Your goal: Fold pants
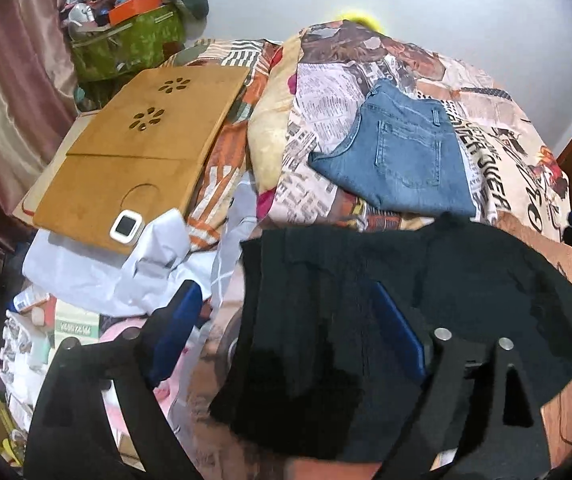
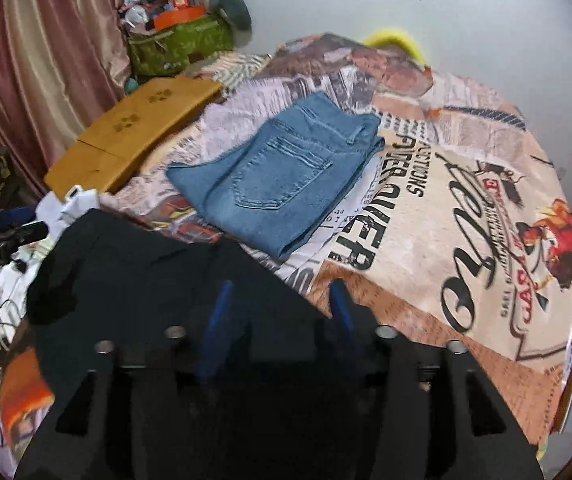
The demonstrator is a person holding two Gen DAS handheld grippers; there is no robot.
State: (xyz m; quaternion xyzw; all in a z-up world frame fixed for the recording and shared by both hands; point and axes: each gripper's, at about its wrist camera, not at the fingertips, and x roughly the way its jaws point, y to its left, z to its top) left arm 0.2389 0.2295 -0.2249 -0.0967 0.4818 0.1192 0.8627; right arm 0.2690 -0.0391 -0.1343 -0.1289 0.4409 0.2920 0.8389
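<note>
Black pants [image 1: 426, 292] lie spread on the printed bedspread, near the front edge; they also show in the right wrist view [image 2: 145, 280]. My left gripper [image 1: 286, 332] is open, its jaws wide apart over the pants' left edge, one blue finger [image 1: 177, 332] off the cloth and the other over it. My right gripper [image 2: 281, 312] is open, its blue fingers [image 2: 217, 320] over the pants' right edge. Folded blue jeans [image 1: 398, 152] lie farther back on the bed, also visible in the right wrist view [image 2: 277, 176].
A wooden lap desk [image 1: 137, 148] lies at the left with a small white device [image 1: 125, 226] on it. A green bag [image 1: 129, 44] of clutter stands at the back left by a pink curtain [image 1: 1, 112]. White cloth and boxes crowd the left.
</note>
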